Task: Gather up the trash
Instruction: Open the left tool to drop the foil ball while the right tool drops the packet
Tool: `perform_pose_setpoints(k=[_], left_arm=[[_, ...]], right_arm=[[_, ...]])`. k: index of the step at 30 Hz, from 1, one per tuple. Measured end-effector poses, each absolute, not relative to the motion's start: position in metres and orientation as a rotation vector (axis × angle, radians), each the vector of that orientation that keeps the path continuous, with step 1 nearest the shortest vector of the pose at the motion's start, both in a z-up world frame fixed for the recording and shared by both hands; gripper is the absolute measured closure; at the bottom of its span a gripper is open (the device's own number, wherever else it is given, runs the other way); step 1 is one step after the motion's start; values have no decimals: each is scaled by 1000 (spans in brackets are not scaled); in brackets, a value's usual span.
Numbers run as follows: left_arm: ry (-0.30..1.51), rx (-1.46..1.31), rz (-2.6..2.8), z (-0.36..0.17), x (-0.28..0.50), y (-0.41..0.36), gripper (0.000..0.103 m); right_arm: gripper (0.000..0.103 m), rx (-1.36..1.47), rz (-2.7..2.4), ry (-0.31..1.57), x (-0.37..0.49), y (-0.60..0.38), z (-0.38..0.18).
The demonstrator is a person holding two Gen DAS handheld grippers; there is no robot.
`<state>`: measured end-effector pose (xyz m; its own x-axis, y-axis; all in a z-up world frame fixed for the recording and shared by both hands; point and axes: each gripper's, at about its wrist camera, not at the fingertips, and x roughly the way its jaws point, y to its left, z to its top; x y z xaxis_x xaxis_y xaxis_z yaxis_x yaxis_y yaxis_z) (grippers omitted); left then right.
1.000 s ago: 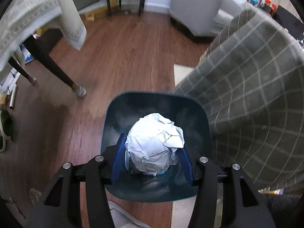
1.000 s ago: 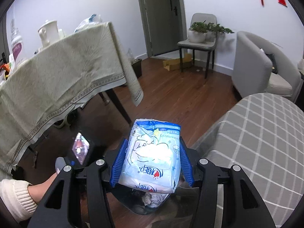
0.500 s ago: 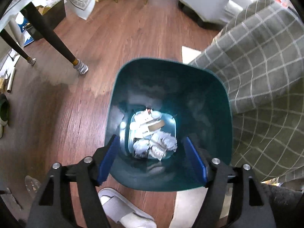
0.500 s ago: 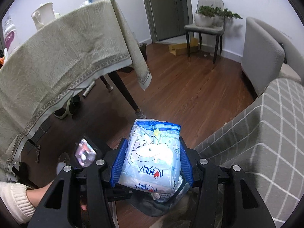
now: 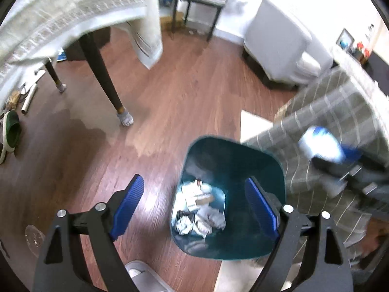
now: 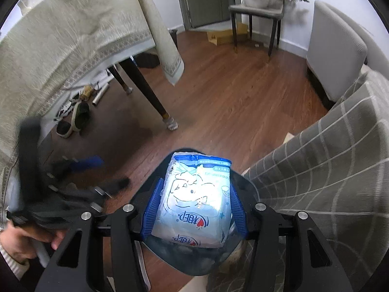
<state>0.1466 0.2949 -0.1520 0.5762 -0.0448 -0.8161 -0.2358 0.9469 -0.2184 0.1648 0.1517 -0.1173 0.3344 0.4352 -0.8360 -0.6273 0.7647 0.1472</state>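
Note:
A teal trash bin [image 5: 267, 170] stands on the wood floor and holds crumpled paper and wrappers [image 5: 199, 209]. My left gripper [image 5: 193, 180] hovers above its left rim; its jaws are opening and nothing is between the pads. My right gripper [image 6: 195, 185] is shut on a blue and white tissue packet [image 6: 194, 202], held right over the bin [image 6: 246, 185]. In the left wrist view that packet [image 5: 318, 143] is a blur to the right of the bin. The left gripper [image 6: 109, 172] appears blurred in the right wrist view, with a hand [image 6: 22, 241] behind it.
A grey checked sofa cover [image 5: 340, 112] hangs against the bin's right side. A table with a cream cloth [image 6: 60, 48] and a dark leg [image 5: 102, 73] stands to the left, with shoes [image 6: 80, 116] under it. A slipper [image 5: 143, 277] lies near the bin. An armchair [image 5: 279, 46] stands farther back.
The crumpled paper ball left my left gripper and lies in the bin. The left jaws spread wide and shifted left of the bin. My right gripper sank toward the bin with the packet.

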Motion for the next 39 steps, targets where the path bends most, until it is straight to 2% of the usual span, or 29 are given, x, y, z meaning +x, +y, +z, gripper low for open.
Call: perform_pose_setpoints(k=[8, 13, 23, 29, 32, 34, 36, 39], left_arm=[[802, -334, 150, -98, 138, 310, 11], [696, -238, 171, -59, 130, 302, 9], [627, -137, 156, -2, 105, 277, 5], [588, -122, 189, 20, 65, 277, 4], [587, -132, 223, 27, 44, 280, 4], [577, -149, 247, 32, 32, 282, 4], [564, -157, 275, 38, 21, 285, 4], [568, -171, 293, 40, 9, 283, 4]], right_arm=[[50, -255, 671, 1111, 172, 165, -164], [50, -296, 655, 1152, 169, 172, -188], [50, -372, 672, 1194, 149, 188, -216], [49, -410, 688, 1213, 145, 193, -238], [47, -442, 696, 1215, 144, 194, -247], [43, -469, 686, 1225, 146, 191, -254], [34, -472, 692, 1242, 146, 189, -258], [30, -500, 700, 1228, 141, 185, -255]])
